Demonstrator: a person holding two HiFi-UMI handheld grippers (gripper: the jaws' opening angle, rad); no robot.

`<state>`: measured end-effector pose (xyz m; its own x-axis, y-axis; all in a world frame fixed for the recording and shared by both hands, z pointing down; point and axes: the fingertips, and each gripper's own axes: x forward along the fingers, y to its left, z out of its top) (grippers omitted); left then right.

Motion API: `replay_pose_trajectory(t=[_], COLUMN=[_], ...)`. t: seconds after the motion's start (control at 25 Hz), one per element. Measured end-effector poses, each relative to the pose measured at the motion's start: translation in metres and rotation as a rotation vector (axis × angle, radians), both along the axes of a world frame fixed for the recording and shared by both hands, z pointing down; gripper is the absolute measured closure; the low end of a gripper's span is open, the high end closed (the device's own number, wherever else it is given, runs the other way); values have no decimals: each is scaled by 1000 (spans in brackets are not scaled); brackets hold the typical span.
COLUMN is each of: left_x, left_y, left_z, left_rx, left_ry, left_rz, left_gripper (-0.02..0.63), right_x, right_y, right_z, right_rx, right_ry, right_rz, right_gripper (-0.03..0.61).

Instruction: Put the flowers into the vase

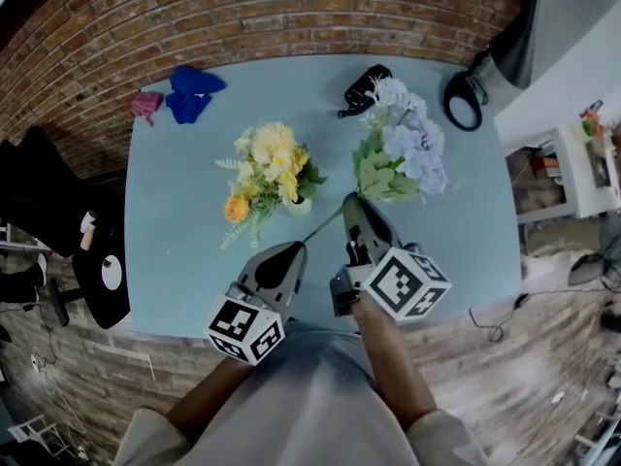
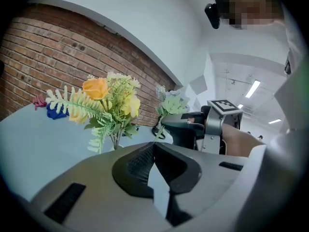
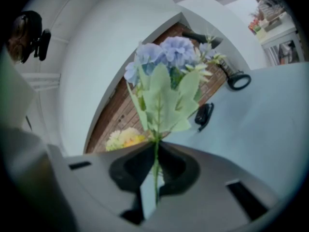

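R gripper (image 3: 155, 148) jaws clamp blue flowers (image 1: 406, 149) by stem, blooms fwd; vase (image 1: 300, 205) just left of it. L gripper (image 2: 153, 146) jaws together, empty.

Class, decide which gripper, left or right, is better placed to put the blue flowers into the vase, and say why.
Right. The right gripper is shut on the stem of the blue flowers, close to the vase with the yellow bouquet. The left gripper is shut and empty.
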<state>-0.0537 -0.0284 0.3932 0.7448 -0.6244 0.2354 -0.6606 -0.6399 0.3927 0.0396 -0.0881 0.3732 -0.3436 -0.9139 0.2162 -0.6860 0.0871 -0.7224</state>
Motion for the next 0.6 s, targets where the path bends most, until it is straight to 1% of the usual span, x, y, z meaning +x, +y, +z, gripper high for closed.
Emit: replay_pose_trajectory(t=[0.2, 0.4, 0.6], left_x=[0, -2, -3], left_y=[-1, -3, -5], left_z=[2, 3, 3], left_rx=[-5, -9, -15], left_ry=[2, 4, 8], left_rz=[-4, -8, -14], left_gripper=[595, 595, 595], right_x=[-5, -14, -19], right_y=[-11, -19, -27], right_z=[-9, -16, -25], right_rx=[35, 86, 139], right_ry=[20, 67, 82], right_rz=[-8, -12, -5], right_gripper=[540, 539, 540])
